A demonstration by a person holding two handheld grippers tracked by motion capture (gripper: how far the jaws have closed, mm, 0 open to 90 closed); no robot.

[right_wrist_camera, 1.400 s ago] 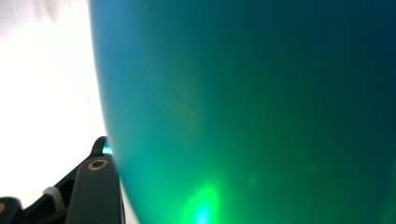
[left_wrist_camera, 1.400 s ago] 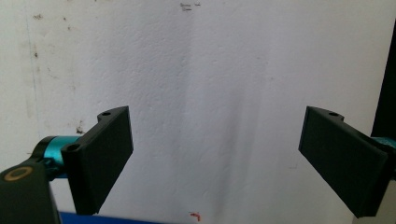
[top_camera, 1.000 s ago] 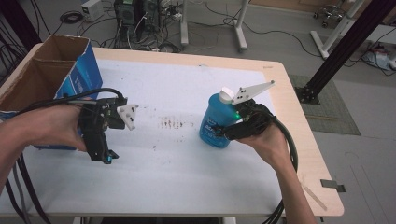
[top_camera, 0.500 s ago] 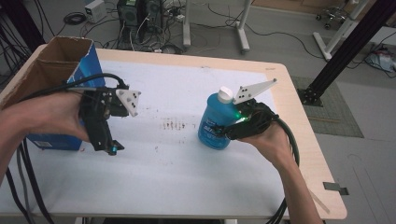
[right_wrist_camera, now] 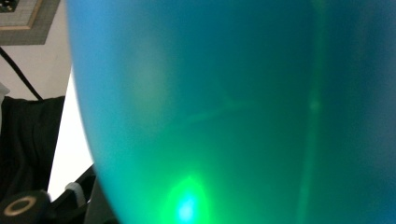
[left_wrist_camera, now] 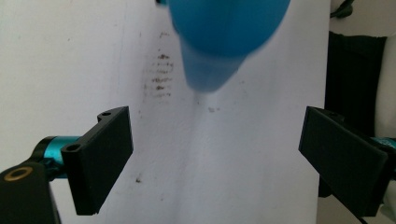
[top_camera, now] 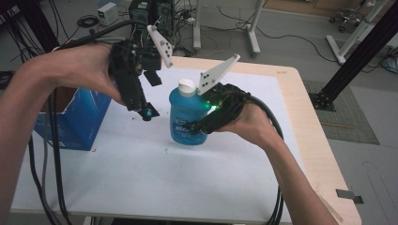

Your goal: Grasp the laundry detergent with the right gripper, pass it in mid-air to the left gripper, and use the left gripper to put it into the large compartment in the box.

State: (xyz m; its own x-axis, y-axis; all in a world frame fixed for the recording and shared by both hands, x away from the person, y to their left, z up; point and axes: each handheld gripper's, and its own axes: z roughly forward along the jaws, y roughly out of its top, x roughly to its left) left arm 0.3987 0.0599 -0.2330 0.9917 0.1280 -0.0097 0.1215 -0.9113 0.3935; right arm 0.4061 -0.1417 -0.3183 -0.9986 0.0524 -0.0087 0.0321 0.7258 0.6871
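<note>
From above, the blue bottle [top_camera: 187, 117] stands upright on the white bench [top_camera: 141, 178], pinched by the right hand-held gripper [top_camera: 199, 125]. The left hand-held gripper [top_camera: 146, 112] hangs above the bench beside a blue box [top_camera: 84, 119]. Its own view shows its jaws spread wide, with brown marks [left_wrist_camera: 159, 77] on the bench.

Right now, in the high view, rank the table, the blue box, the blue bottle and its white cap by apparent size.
1. Table, by far the largest.
2. Blue box, partly hidden by the left forearm.
3. Blue bottle, held by the right gripper.
4. White cap, smallest.
</note>
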